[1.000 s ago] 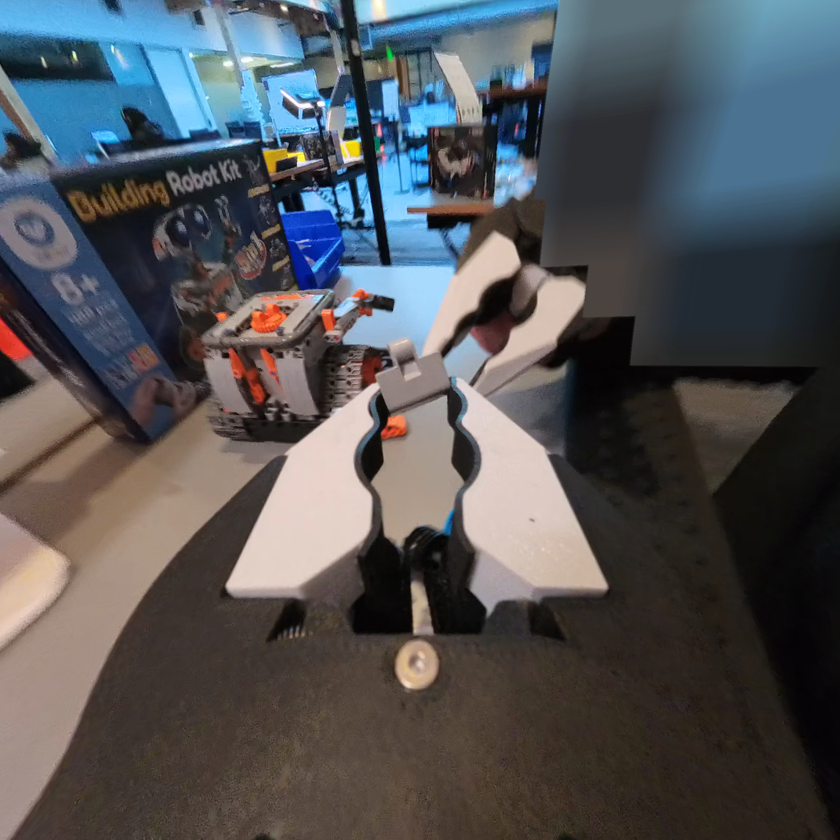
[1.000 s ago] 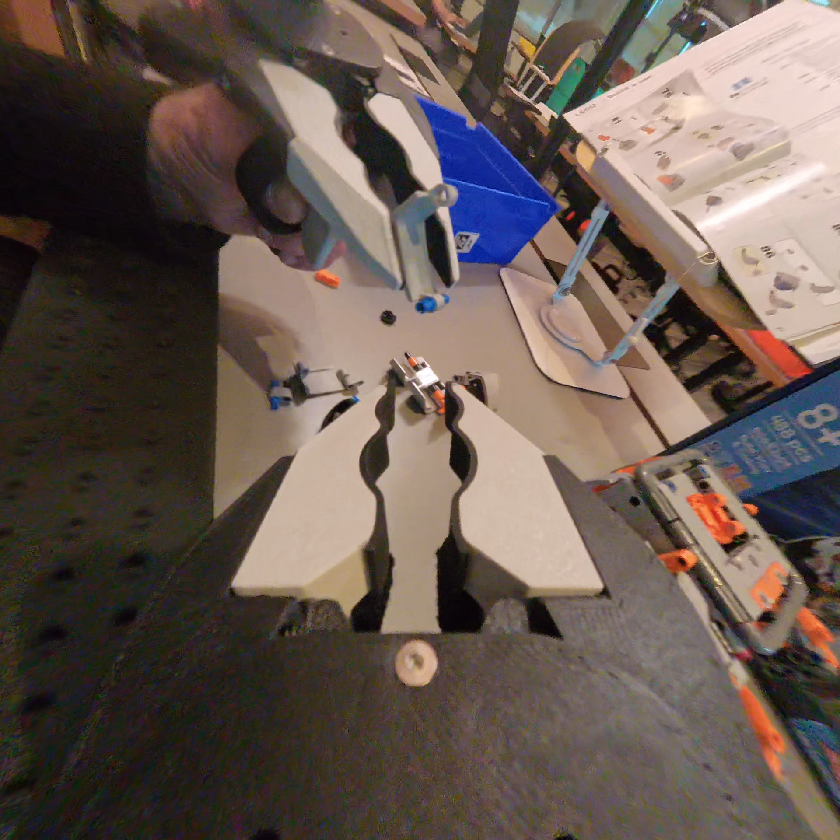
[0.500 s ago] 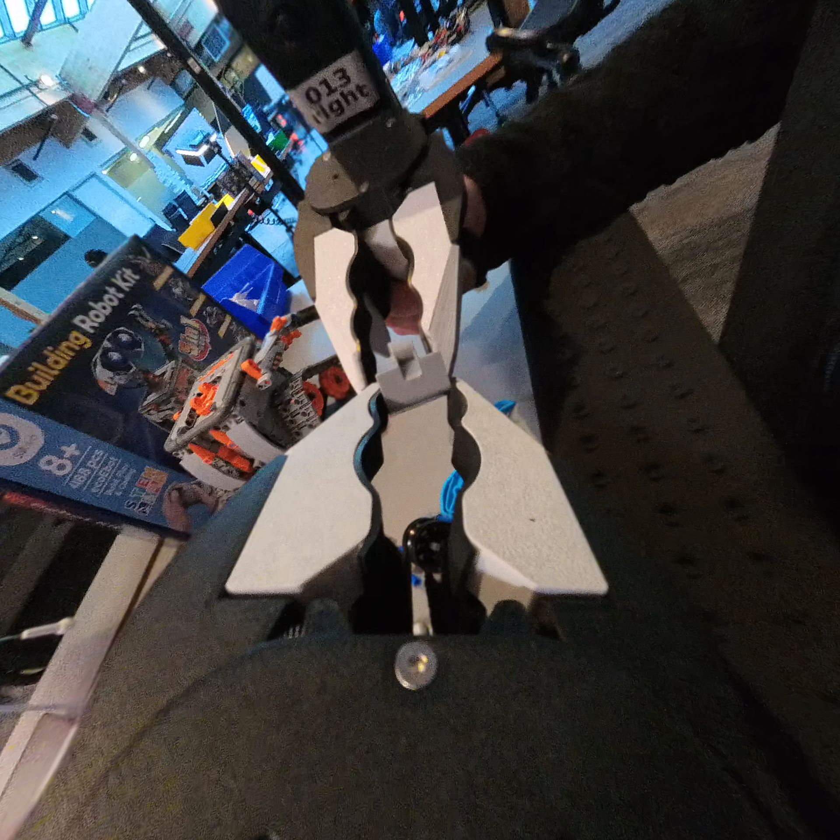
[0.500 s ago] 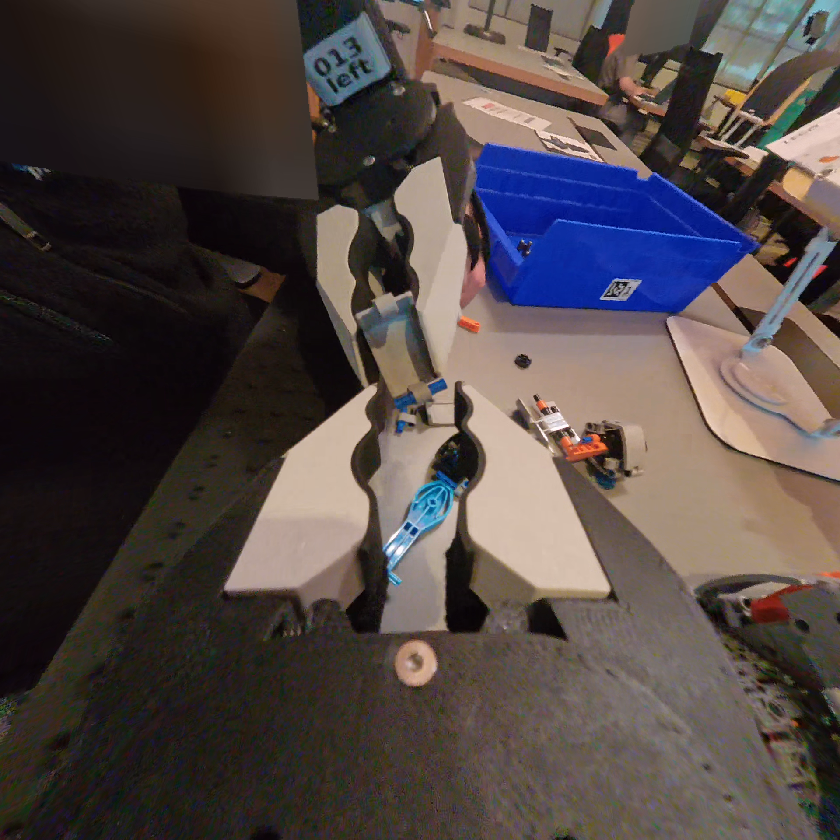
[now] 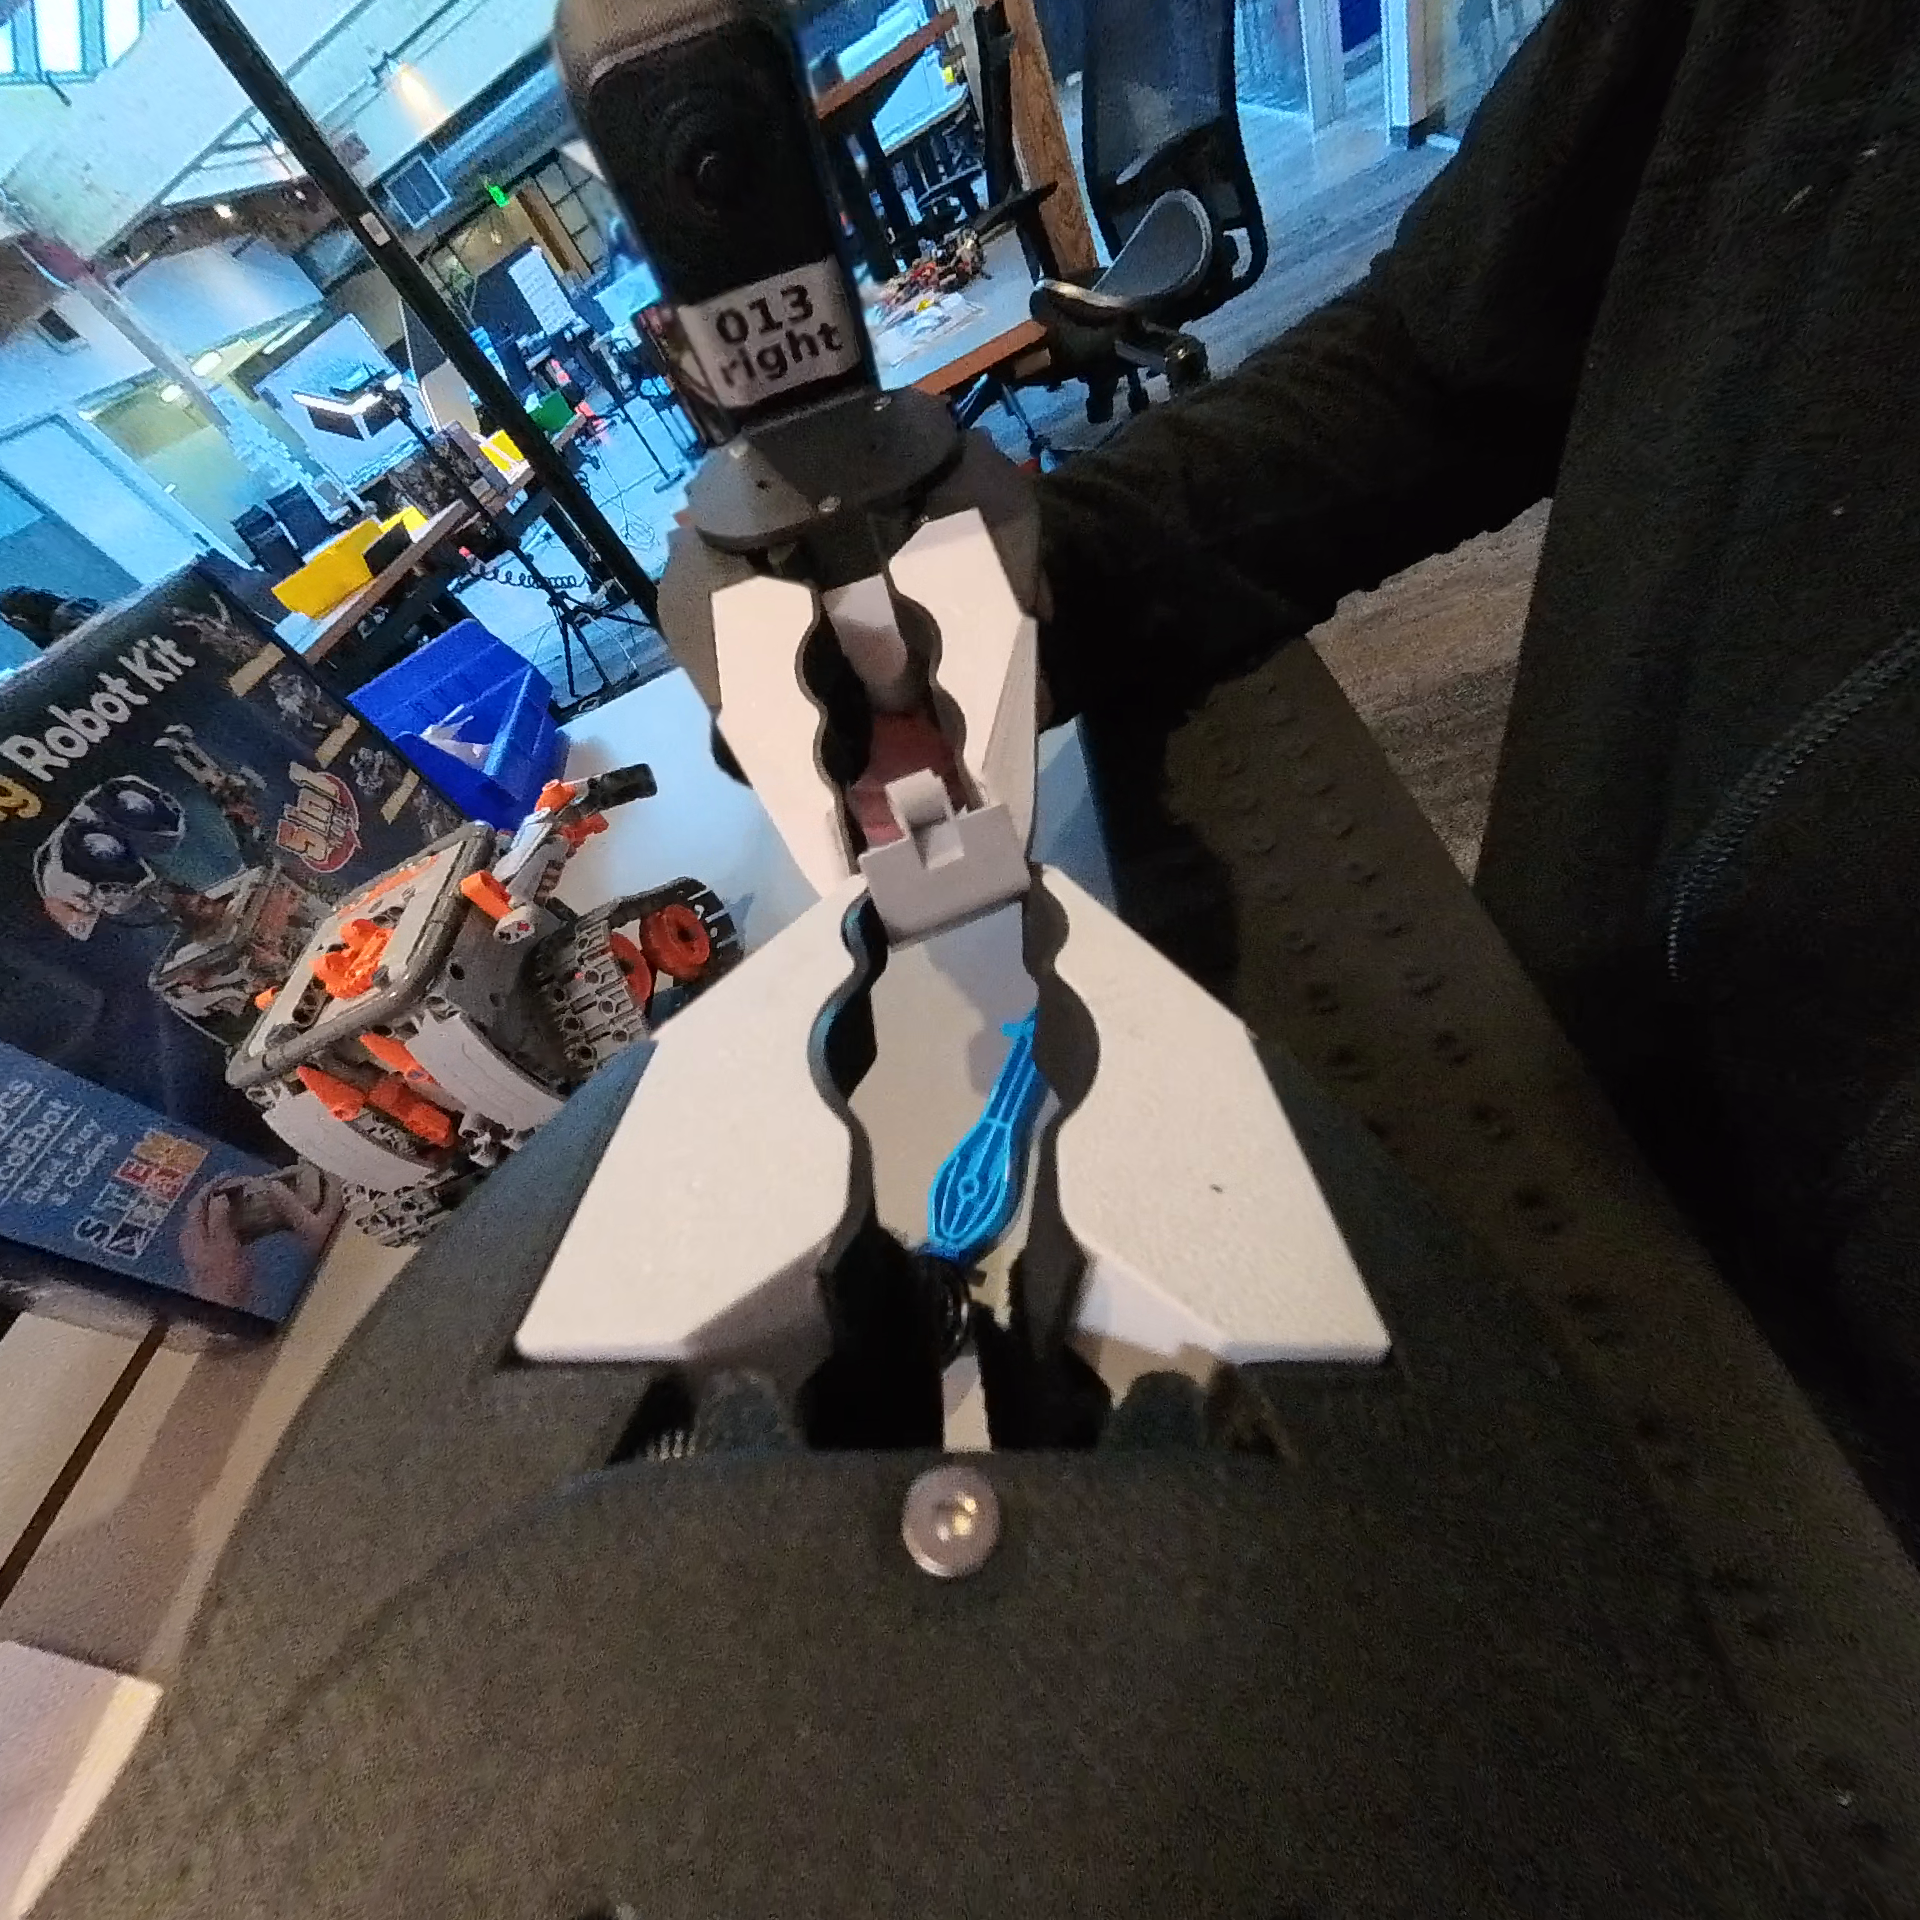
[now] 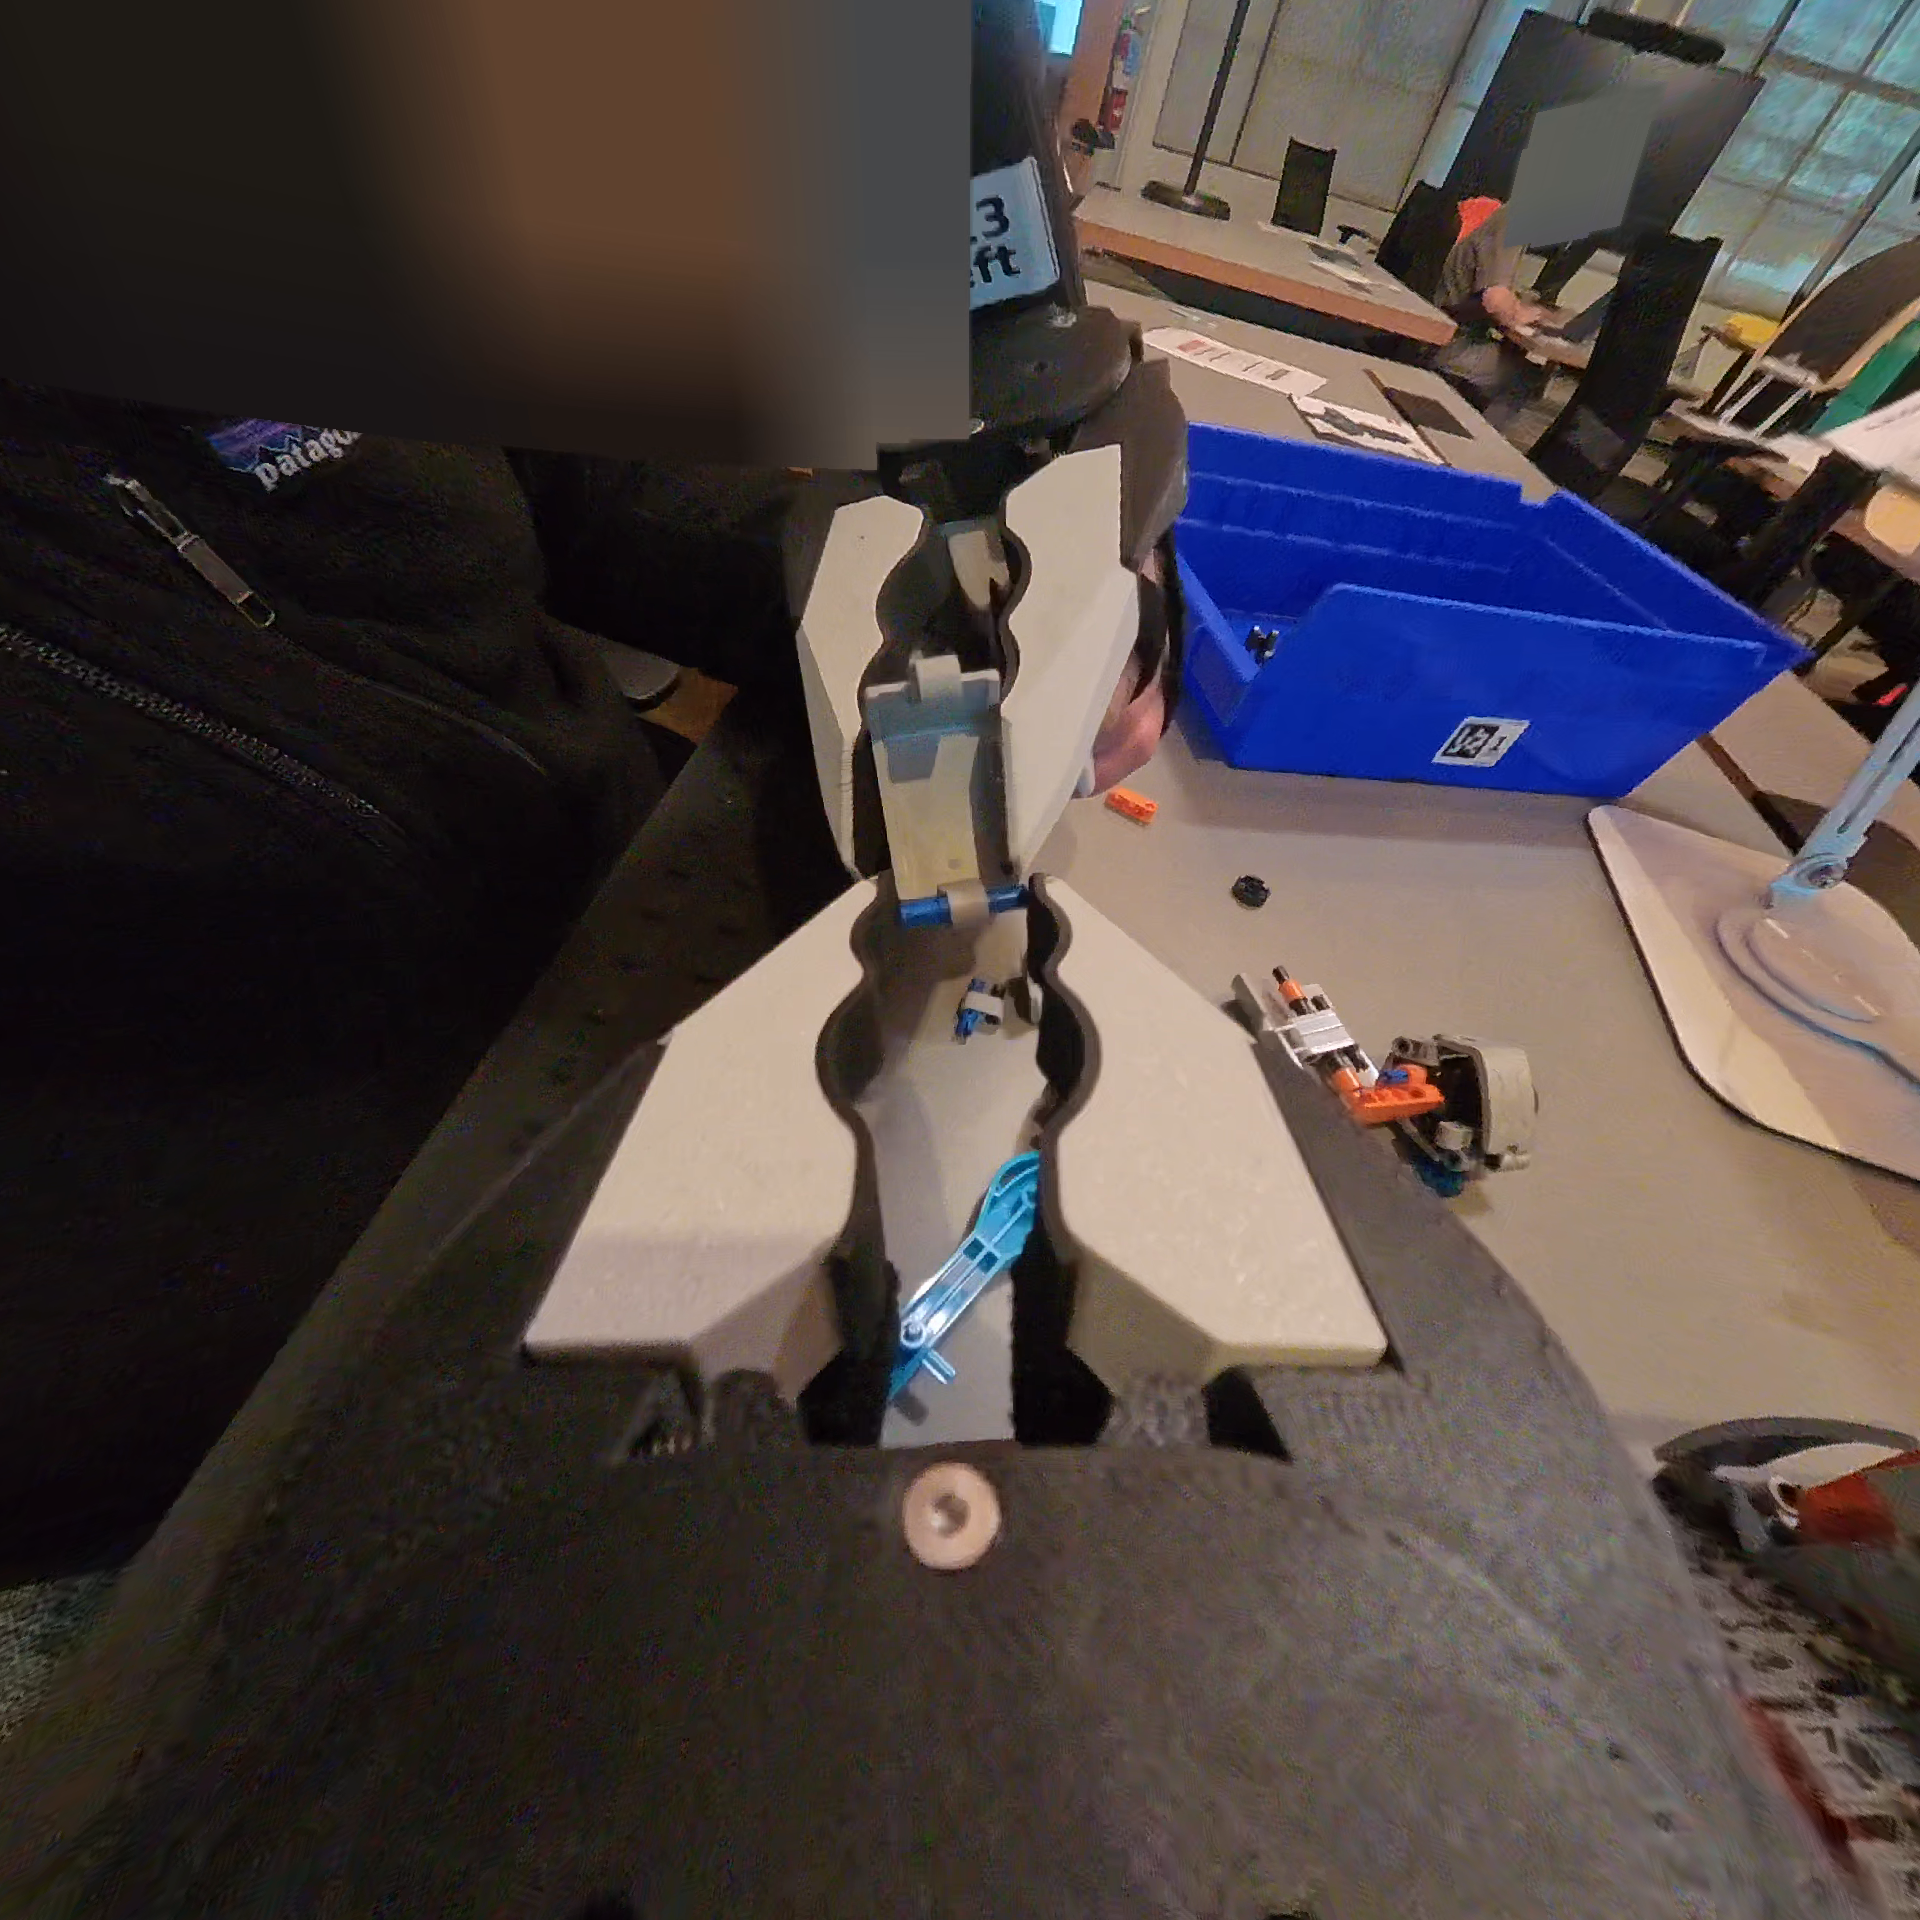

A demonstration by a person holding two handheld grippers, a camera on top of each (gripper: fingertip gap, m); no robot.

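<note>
My left gripper [image 5: 951,894] is shut on a grey panel piece [image 5: 940,878] that sticks out past its tips. In the right wrist view the panel [image 6: 935,790] hangs from the left gripper [image 6: 940,831] and has a blue pin [image 6: 920,909] across its lower end. My right gripper [image 6: 961,914] is open, facing the left one tip to tip, and the pin end sits between its tips. The right gripper also shows in the left wrist view [image 5: 925,831]. A translucent blue piece [image 6: 977,1247] lies on the table below, and shows through the finger gap in the left wrist view [image 5: 992,1153].
A tracked grey and orange robot model [image 5: 436,1039] stands by its kit box [image 5: 125,883]. A blue bin [image 6: 1455,644], a small grey and orange assembly [image 6: 1434,1101], an orange piece [image 6: 1132,805], a black ring [image 6: 1252,890] and a white stand base [image 6: 1766,987] are on the table. A person's black sleeve [image 5: 1351,499] is close. Left and right tips are no more than a few centimetres apart.
The two grippers have come together tip to tip. The right gripper turned to face the left one, which tilted and still holds the grey panel.
</note>
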